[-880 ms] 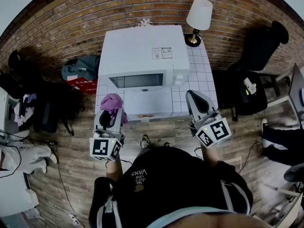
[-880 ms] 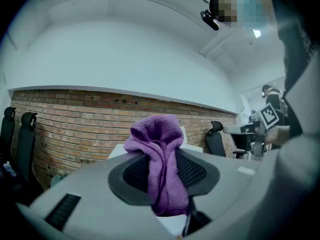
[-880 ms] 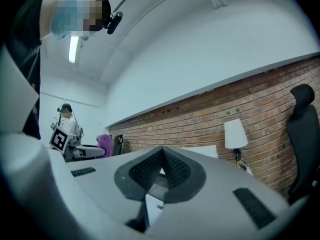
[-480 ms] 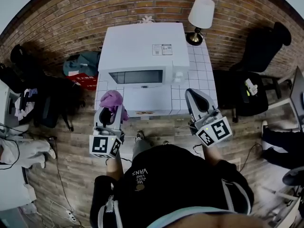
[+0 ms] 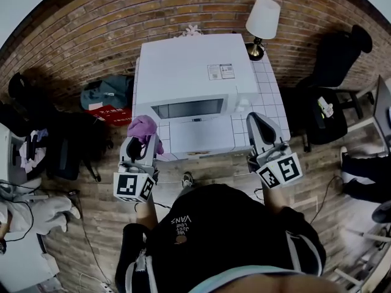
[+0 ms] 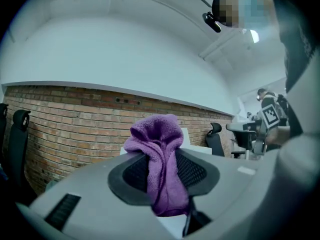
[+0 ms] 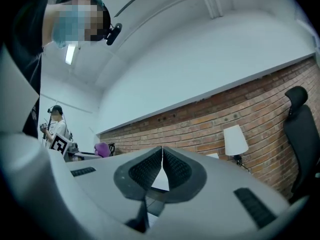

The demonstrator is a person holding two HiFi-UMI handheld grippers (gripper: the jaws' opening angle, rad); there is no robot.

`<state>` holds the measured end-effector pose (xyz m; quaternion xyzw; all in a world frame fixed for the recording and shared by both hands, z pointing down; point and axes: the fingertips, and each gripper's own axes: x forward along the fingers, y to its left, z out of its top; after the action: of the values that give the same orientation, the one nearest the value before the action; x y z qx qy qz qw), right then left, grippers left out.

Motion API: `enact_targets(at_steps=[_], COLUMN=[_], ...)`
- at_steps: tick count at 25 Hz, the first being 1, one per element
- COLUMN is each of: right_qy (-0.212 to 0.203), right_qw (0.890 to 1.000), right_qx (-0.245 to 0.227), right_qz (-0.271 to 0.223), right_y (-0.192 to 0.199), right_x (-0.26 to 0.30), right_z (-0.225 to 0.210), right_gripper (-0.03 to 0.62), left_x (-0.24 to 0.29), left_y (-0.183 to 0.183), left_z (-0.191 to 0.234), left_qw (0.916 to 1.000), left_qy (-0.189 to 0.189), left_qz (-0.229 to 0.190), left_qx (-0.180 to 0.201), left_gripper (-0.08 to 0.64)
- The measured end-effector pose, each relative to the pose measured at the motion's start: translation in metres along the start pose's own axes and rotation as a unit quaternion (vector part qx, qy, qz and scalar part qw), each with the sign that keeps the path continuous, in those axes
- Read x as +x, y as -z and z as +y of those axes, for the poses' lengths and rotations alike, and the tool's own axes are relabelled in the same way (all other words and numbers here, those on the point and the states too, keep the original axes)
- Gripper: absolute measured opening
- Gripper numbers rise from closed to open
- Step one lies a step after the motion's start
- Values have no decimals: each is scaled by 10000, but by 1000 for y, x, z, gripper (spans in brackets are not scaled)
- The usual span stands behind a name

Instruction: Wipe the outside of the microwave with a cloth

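While we face the microwave [image 5: 195,72], our left hand-held gripper [image 5: 142,143] grips the purple cloth [image 5: 144,129].
Our right hand-held gripper [image 5: 256,121] is closed on nothing; both hover at the tiled surface's [image 5: 269,93] front edge, near the microwave's front corners.

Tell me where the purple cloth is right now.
The purple cloth is clamped in the left tool, at the left of the head view, beside the front-left corner of the microwave.
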<state>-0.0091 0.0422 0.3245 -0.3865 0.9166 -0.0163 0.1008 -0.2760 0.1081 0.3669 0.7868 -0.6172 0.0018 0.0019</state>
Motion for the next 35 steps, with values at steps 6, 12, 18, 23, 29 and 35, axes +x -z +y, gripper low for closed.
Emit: enact_targets(at_steps=[6,12,18,23,29,35], right_qy=[477,1052,1312,1355,1182,1029], right_qw=[9989,9944,9910,9904,9925,9941], right_qx=[-22,-53,-97,-63,-33,32], right_qz=[-15,65,236,268,300,346], right_y=[11,24,35,37,34,35], right_x=[36,57,61,64,75,84], right_z=[19,35,36,17,-14,-45], right_gripper=[5,5,5,5,5,5], left_x=[14,33,62,87,118,161], left_y=[0,3,12,17,12,10], left_z=[65,112,145,157,167,181], left_qw=[9996,9968,9919,9902,9850,9674], left_qy=[285,757,954,860,589,431], left_qz=[48,166,435,579,809,1205], left_qx=[4,216,722,937,1408,2186], left_gripper=[141,141,141,141,141,141])
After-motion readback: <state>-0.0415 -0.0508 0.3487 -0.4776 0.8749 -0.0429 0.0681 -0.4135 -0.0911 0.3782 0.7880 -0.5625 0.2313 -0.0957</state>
